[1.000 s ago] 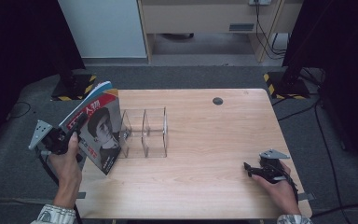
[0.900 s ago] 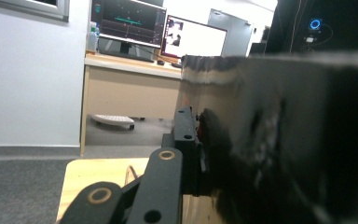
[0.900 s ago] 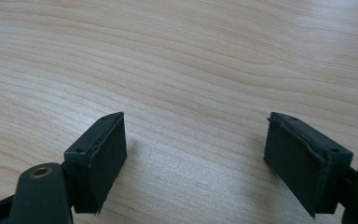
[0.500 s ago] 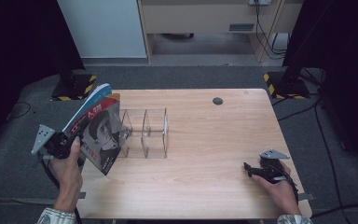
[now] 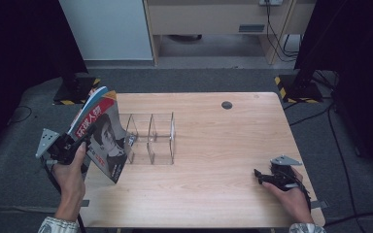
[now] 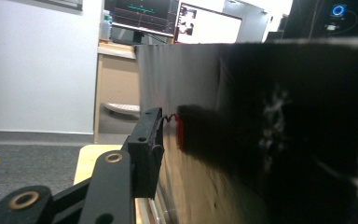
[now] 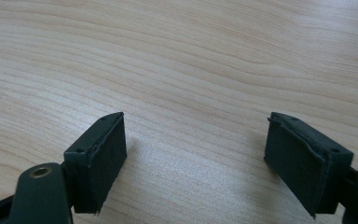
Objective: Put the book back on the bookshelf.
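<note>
Left claw (image 5: 85, 141) sits at the worktop's (image 5: 213, 145) left edge, up against a magazine (image 5: 102, 138) that stands tilted on its lower edge, the cover with a portrait and red title band facing the worktop's near edge. Its jaws have just been opening: in the left gripper view one black pad (image 6: 147, 144) stands just off the magazine's dark cover (image 6: 270, 140) with a thin gap showing, so the claw is released, though the magazine is between the jaws. The magazine leans against the left end of a clear acrylic rack (image 5: 150, 138) with upright dividers, which stands on the left half of the worktop, well in from the far edge. Right claw (image 5: 258, 174) lies near the worktop's near right corner, held by the person's right hand (image 5: 286, 194), its jaws spread apart over bare wood with nothing between them. A small dark round disc (image 5: 227, 105) is set in the worktop near the far edge.
</note>
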`<state>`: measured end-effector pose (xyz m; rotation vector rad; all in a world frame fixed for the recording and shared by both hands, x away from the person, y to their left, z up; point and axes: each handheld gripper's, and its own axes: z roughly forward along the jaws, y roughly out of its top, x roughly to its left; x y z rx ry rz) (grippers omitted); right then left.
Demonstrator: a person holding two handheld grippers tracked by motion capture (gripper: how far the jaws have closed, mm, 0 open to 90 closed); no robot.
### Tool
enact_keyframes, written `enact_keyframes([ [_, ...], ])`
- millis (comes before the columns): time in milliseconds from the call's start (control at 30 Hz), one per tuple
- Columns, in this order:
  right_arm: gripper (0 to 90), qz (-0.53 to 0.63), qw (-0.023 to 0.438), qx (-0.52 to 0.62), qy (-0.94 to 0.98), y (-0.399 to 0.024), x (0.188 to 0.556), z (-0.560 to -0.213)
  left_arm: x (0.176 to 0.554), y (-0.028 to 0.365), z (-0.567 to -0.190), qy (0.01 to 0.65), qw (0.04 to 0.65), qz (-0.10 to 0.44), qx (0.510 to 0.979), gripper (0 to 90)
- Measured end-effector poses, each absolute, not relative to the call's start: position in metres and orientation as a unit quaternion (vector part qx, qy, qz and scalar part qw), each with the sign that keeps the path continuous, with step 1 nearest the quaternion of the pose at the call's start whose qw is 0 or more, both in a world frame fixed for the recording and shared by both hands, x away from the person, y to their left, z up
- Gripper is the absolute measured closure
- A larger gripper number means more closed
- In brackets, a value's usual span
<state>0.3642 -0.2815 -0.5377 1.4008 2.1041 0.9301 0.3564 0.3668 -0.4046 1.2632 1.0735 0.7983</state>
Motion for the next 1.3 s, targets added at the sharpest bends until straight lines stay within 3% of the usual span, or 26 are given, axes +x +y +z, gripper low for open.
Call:
enact_keyframes([
  [600,20.6,0.336,0.221,0.508,0.762,-0.281,0.364,-0.538,0.353,0.372,-0.403,0.466,0.597,0.355,0.548,27.0],
  [900,20.6,0.336,0.221,0.508,0.762,-0.281,0.364,-0.538,0.349,0.369,-0.406,0.462,0.579,0.356,0.571,11.6],
  [1300,20.4,0.337,0.221,0.507,0.762,-0.281,0.364,-0.538,0.341,0.365,-0.41,0.455,0.568,0.351,0.589,5.6],
])
